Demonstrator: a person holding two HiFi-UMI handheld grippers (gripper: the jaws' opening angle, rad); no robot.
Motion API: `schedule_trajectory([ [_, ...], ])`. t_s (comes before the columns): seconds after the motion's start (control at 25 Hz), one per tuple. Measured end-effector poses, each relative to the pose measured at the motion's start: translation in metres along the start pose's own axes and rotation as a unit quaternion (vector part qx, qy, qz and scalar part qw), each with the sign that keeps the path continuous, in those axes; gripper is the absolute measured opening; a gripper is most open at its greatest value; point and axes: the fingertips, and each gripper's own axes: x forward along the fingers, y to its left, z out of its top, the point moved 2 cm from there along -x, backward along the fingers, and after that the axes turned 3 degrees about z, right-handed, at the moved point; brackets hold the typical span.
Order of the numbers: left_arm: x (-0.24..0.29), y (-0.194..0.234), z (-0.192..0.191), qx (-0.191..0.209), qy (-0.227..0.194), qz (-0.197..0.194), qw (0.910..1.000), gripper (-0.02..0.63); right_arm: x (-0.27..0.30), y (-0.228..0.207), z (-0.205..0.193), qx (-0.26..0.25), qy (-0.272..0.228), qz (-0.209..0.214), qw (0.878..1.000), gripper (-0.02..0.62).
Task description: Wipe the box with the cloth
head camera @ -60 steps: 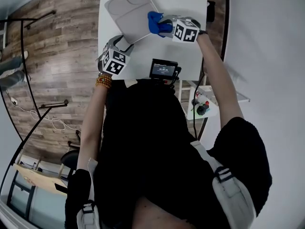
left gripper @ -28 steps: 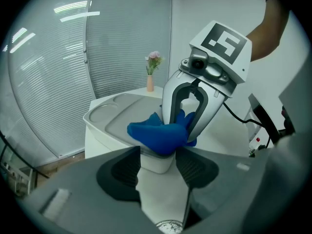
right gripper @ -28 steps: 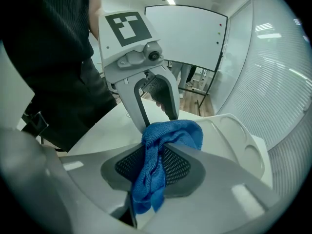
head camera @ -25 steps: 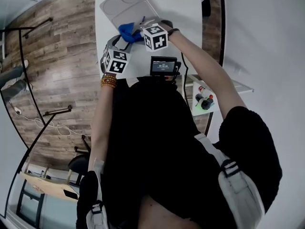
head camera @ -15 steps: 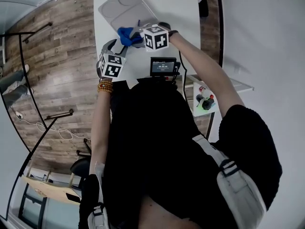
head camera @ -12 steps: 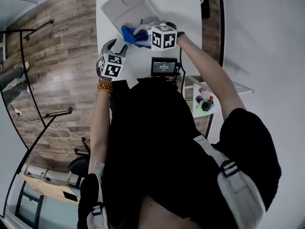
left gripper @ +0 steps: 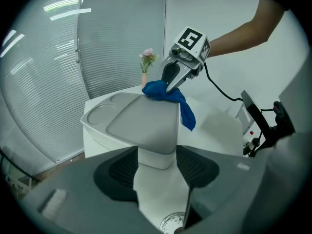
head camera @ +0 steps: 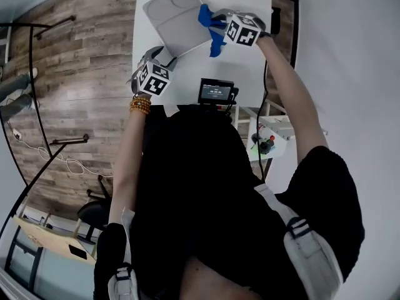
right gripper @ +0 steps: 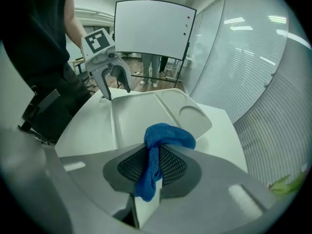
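Left gripper [left gripper: 157,161] clenched on the near corner of the pale grey lidded box [left gripper: 141,123], that corner wedged between both pads. Right gripper [right gripper: 155,163] shut tight on the bunched middle of a blue cloth [right gripper: 168,135]. Wad pressed against the box's right-hand edge, opposite the held corner, one tail dangling off that edge. Beneath the box, a white table [head camera: 244,61]. Round dimple moulded in the lid at the end far from the held corner. Just beyond the held corner, towards the person, a small screen device [head camera: 215,91].
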Motion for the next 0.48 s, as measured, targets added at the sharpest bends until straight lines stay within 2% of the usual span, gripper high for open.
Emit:
schedule_trajectory([
  [0.28, 0.004, -0.009, 0.003, 0.018, 0.006, 0.000, 0.9998, 0.250, 0.025, 0.007, -0.002, 0.013, 0.019, 0.040, 0.999, 0.084],
  [0.48, 0.006, -0.010, 0.000, 0.011, 0.005, 0.009, 0.9999, 0.259, 0.032, 0.013, 0.006, -0.012, 0.040, 0.071, 0.997, 0.083],
])
